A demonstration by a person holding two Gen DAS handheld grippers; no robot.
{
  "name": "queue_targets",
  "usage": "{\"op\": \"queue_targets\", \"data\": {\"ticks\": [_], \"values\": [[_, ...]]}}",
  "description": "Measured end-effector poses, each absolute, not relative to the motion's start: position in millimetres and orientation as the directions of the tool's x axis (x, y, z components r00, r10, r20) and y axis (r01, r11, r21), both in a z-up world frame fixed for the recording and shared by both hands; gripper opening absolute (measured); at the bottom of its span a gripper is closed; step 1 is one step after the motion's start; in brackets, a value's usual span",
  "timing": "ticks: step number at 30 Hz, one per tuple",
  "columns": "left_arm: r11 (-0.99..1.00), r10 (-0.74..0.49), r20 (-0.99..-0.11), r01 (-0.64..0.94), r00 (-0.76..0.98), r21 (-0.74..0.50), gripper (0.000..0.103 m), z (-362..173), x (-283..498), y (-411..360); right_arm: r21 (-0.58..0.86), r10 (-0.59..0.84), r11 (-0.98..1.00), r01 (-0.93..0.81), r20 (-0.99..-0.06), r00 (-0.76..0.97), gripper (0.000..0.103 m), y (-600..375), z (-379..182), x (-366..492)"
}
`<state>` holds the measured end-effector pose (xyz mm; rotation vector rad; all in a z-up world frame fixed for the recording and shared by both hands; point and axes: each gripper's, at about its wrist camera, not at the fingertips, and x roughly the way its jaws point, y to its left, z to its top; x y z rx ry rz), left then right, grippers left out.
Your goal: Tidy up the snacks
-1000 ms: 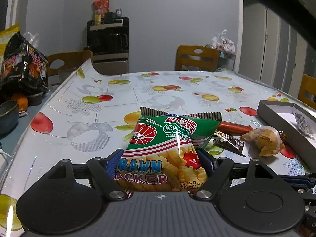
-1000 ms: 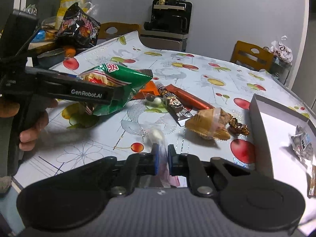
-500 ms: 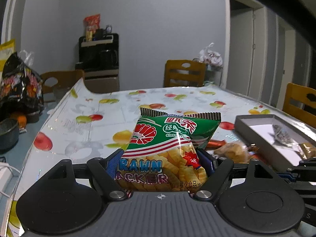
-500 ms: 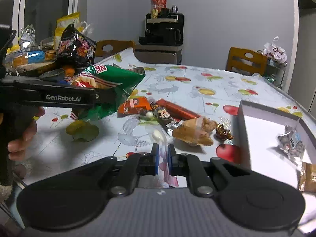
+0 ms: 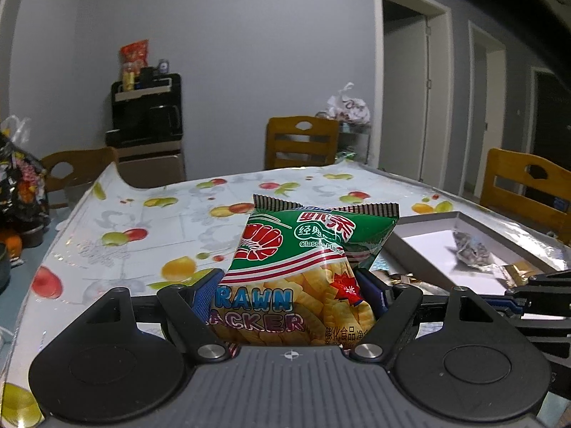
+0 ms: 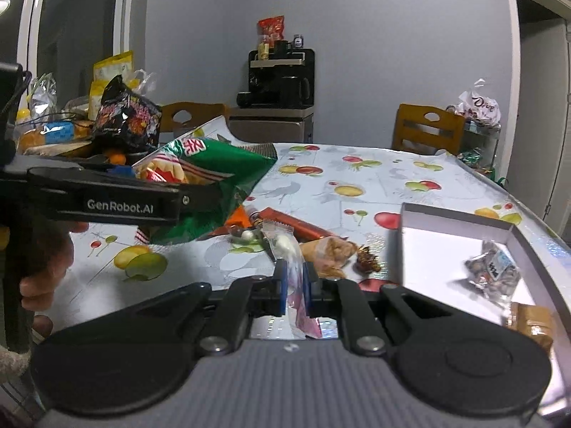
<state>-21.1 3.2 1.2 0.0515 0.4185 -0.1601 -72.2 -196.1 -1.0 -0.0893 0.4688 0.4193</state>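
Right wrist view: our right gripper (image 6: pixel 293 287) has its jaws pinched on a small clear candy packet (image 6: pixel 285 249), the grey box (image 6: pixel 456 214) ahead-right. Our left gripper (image 5: pixel 291 299) has its jaws clamped wide on the prawn cracker bag (image 5: pixel 303 267), farther from the box.

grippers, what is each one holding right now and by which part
Left tool grips the prawn cracker bag by its lower end; right tool pinches a small clear candy wrapper by its lower end.

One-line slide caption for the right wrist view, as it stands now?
Right hand-held gripper pinches a small clear candy wrapper above the table while the left carries a green prawn cracker bag near the grey box.
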Motion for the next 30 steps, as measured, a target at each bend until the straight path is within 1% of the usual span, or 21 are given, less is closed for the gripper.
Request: {"op": "queue_targets", "data": {"ticks": [8, 13, 25, 30], "values": [[0.975, -0.189, -0.4, 0.218, 0.897, 0.029, 0.078, 7.3, -11.2, -28.1, 0.017, 0.331, 0.934, -0.358, -0.419, 0.845, 0.008, -228.9, 9.8, -72.1], [0.967, -0.215, -0.411, 0.253, 0.886, 0.04, 0.078, 7.3, -3.9, -48.8, 0.034, 0.304, 0.948, -0.317, -0.4, 0.865, 0.008, -252.9, 12.9, -71.6], [0.949, -0.246, -0.433, 0.306, 0.867, 0.073, 0.078, 6.7, 12.2, -89.2, 0.069, 0.261, 0.965, -0.254, -0.384, 0.886, 0.008, -291.7, 11.1, -64.3], [0.941, -0.264, -0.449, 0.33, 0.854, 0.074, 0.078, 7.4, 30.1, -107.6, 0.096, 0.228, 0.974, -0.207, -0.397, 0.889, 0.008, -311.2, 11.1, -55.4]]}}
